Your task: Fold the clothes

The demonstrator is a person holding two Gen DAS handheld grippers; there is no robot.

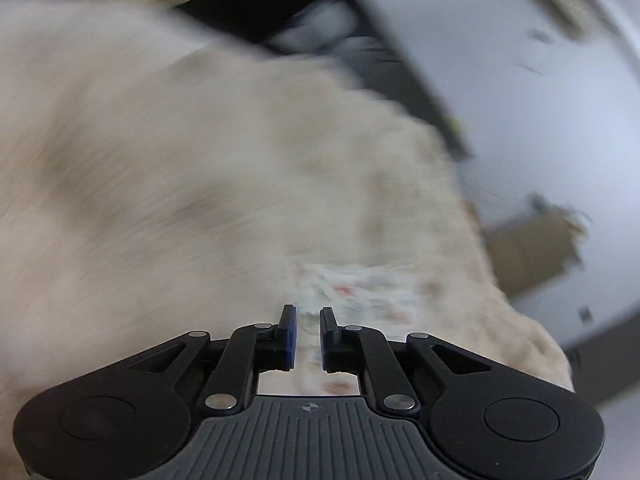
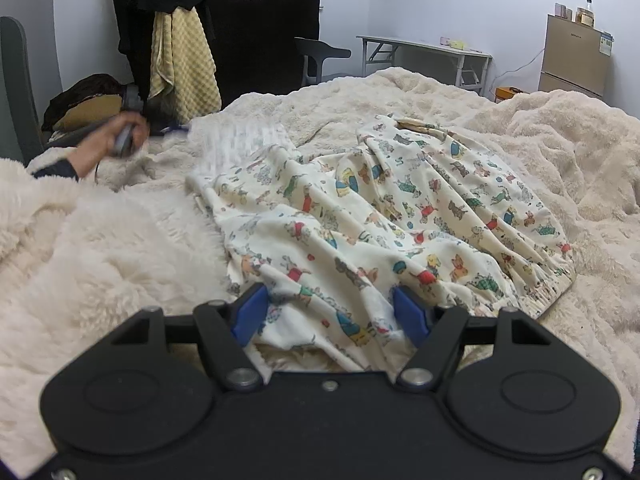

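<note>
The left tool (image 1: 308, 326) points downward with its jaws drawn close, a narrow slit between the blue pads and printed cloth pinched there. The left hand (image 2: 120, 136) grips its handle, blurred. The right tool (image 2: 332, 312) tilts downward, jaws standing wide.

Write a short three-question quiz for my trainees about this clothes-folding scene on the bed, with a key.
1. True or false: the printed garment lies on a bare wooden table.
2. The garment's print shows: A) stripes B) small cartoon animals C) nothing, it is plain.
3. Which gripper has its jaws nearly together with printed cloth between them?
Key: 1 false, it lies on a fluffy cream blanket. 2 B. 3 the left gripper.
</note>
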